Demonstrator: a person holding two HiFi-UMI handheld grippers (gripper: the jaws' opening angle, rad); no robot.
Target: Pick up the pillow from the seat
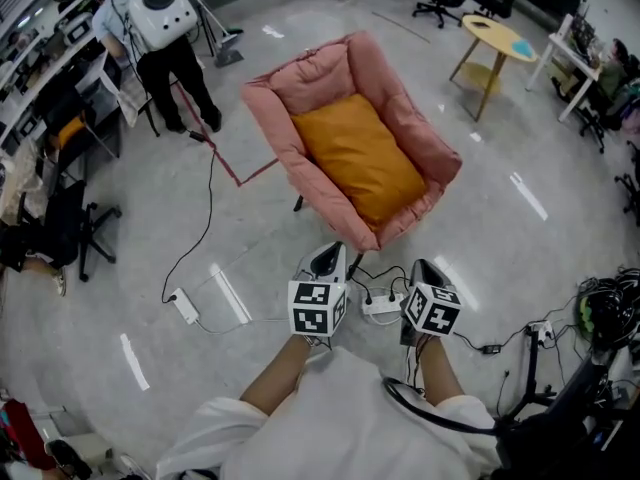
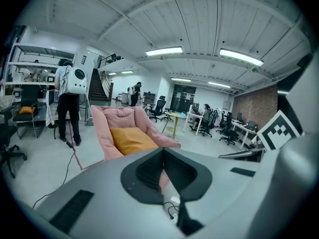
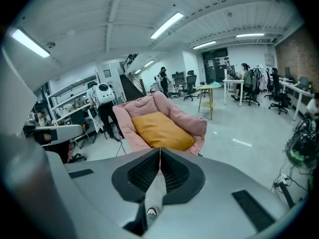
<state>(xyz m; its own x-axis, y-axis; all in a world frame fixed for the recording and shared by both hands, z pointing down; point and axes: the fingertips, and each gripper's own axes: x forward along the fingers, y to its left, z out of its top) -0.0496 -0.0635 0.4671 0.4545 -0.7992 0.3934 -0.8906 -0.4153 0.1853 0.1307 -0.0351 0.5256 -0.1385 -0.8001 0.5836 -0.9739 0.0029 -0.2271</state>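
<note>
An orange pillow (image 1: 362,155) lies on the seat of a pink padded chair (image 1: 271,109) in the middle of the floor. The pillow (image 2: 131,139) also shows in the left gripper view, and the pillow (image 3: 160,129) in the right gripper view. My left gripper (image 1: 328,261) and right gripper (image 1: 427,273) hover side by side just in front of the chair's near edge, apart from it. Both are shut with nothing between the jaws. In the gripper views the left gripper (image 2: 163,158) and right gripper (image 3: 160,156) point at the chair.
A person with a white backpack (image 1: 165,13) stands at the back left by a desk. A power strip (image 1: 382,306) and cables lie on the floor under my grippers. A round yellow table (image 1: 497,36) stands at the back right. Office chairs (image 1: 75,230) stand at the left.
</note>
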